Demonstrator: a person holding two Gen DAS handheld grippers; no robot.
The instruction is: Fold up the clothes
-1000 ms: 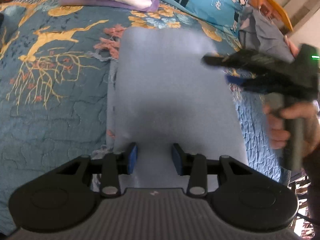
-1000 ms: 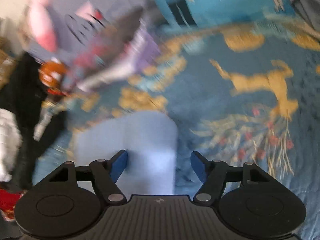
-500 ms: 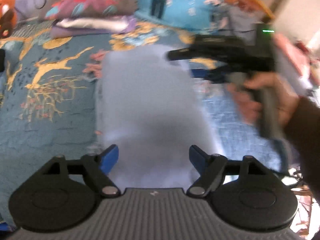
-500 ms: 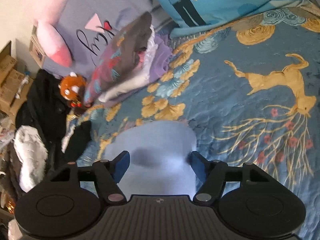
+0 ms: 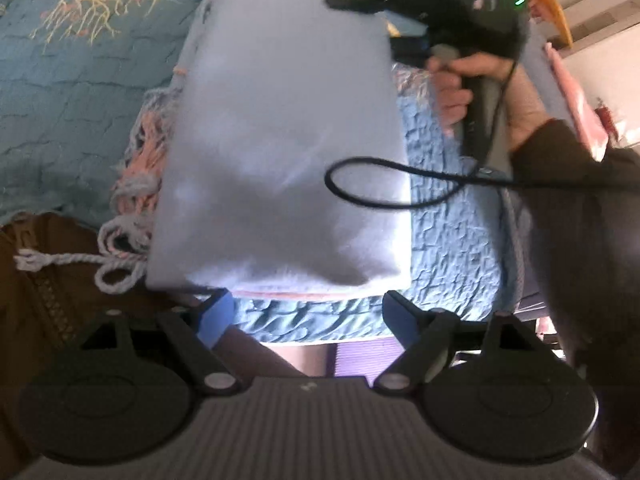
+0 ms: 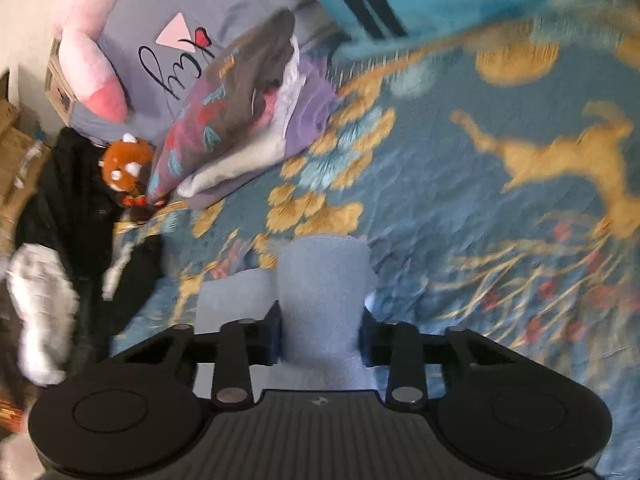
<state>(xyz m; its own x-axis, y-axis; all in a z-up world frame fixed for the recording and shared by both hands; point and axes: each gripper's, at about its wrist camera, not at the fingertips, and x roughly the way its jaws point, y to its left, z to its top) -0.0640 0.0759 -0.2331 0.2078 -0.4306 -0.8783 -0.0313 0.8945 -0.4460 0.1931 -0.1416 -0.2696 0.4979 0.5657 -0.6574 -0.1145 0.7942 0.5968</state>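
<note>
My left gripper (image 5: pixel 306 314) stands spread and empty at the near edge of the pale blue folded garment (image 5: pixel 280 140), which lies flat on the quilted bed (image 5: pixel 72 92). My right gripper (image 6: pixel 320 336) is closing on a bunched far corner of that same cloth, the fabric puckered between its pads. It looks light, soft and limp, likely to sag and unfold if lifted by one point. I would take both corners of one edge, pinching through every layer.

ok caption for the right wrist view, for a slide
Right gripper closing on a bunched fold of pale blue fleece cloth over the teal deer-print quilt.
</note>
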